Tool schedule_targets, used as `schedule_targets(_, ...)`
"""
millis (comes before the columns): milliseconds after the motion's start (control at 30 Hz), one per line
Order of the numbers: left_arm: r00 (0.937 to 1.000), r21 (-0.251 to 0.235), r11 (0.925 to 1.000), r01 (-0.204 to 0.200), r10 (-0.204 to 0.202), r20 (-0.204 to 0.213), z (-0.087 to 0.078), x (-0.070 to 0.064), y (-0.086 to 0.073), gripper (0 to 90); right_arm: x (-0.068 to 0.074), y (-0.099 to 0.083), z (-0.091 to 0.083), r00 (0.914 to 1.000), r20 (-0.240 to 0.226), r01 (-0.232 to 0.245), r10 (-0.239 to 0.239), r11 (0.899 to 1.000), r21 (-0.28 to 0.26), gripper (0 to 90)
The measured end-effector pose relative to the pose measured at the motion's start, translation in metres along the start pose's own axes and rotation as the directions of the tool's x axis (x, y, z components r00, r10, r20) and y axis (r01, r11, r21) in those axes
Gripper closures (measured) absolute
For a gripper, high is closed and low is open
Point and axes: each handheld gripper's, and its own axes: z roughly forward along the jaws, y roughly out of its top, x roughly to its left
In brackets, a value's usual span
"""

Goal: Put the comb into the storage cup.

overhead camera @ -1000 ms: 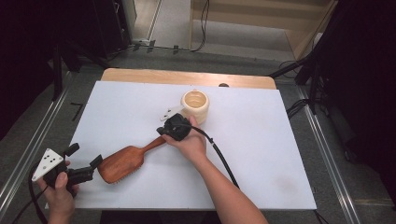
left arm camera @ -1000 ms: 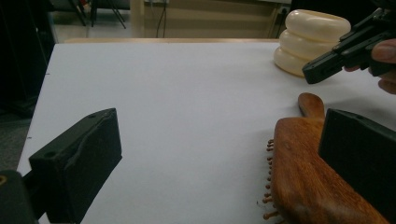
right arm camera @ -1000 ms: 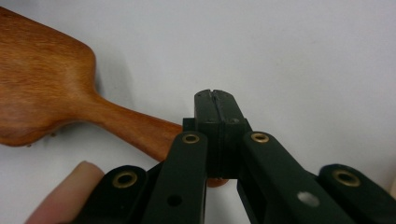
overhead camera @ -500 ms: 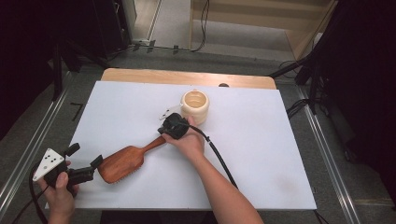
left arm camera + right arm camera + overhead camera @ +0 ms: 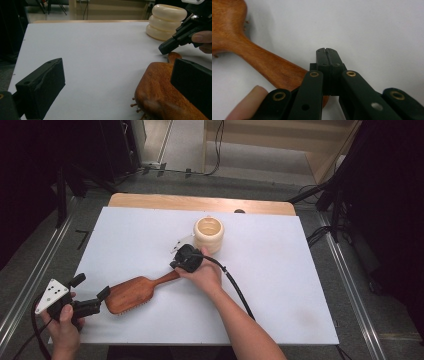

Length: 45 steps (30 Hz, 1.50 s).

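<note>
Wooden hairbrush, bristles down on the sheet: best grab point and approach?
Grip the hairbrush by its narrow handle, jaws across its width, coming from above. It lies flat, bristles down; the head is broad and the handle slim. The right hand-held gripper is at the handle's end.

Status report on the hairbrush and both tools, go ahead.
Left tool open beside the wooden hairbrush head. Right tool shut, over the brush handle, not gripping. Cream ringed cup stands apart behind; nothing in the way.
</note>
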Motion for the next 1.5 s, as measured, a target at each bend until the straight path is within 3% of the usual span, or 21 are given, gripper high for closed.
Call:
schedule_targets(800,1.0000,-0.002,1.0000,0.006,-0.006,0.002,-0.001,0.001,0.000,0.0,0.024,-0.039,-0.021,0.9956,-0.088,0.032,-0.032,0.999,-0.007,88.4)
schedule_targets(1500,1.0000,-0.002,1.0000,0.003,-0.003,-0.006,-0.001,0.000,0.000,0.0,0.050,-0.059,-0.032,0.9937,-0.105,0.039,-0.041,0.999,-0.017,88.3)
